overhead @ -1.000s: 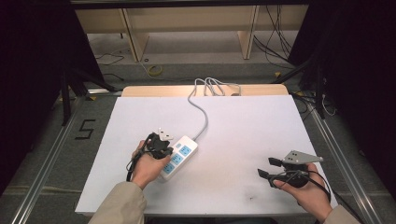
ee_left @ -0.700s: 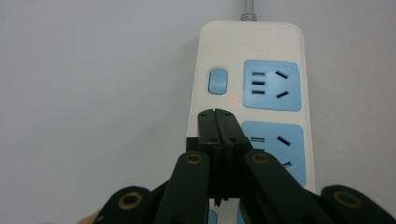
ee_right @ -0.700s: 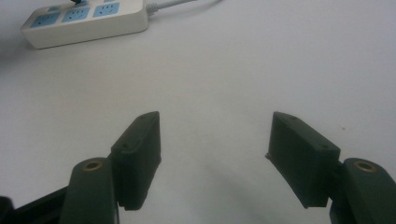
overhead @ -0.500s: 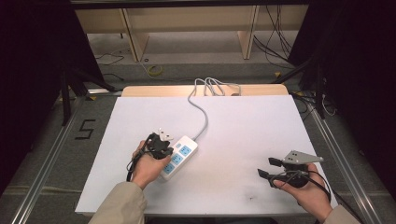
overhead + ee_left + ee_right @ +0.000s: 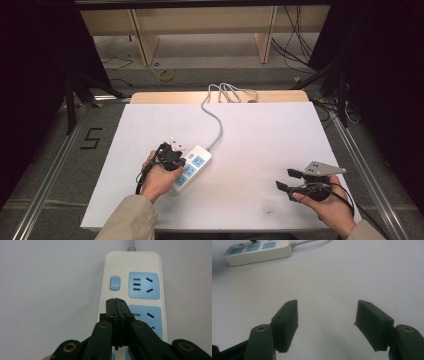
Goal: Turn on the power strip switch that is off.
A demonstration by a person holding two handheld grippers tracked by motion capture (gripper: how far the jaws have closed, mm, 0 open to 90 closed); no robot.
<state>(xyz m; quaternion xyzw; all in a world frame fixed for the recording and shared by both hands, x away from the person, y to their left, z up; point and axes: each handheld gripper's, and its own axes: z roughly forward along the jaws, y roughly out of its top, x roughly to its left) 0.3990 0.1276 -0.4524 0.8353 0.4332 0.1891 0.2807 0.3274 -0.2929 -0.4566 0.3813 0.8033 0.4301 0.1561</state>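
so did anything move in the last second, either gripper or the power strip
Nothing visibly changed. The left gripper stays over the switch end of the white power strip with its fingers closed together, the right gripper stays open above the bare white table, and the strip and its cable lie where they were.

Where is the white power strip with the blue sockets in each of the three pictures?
High view: power strip lower left of centre, beside the left gripper.
Left gripper view: power strip centre-right, under the shut jaws.
Right gripper view: power strip top left, far off.
Shared landmark: its grey cable.
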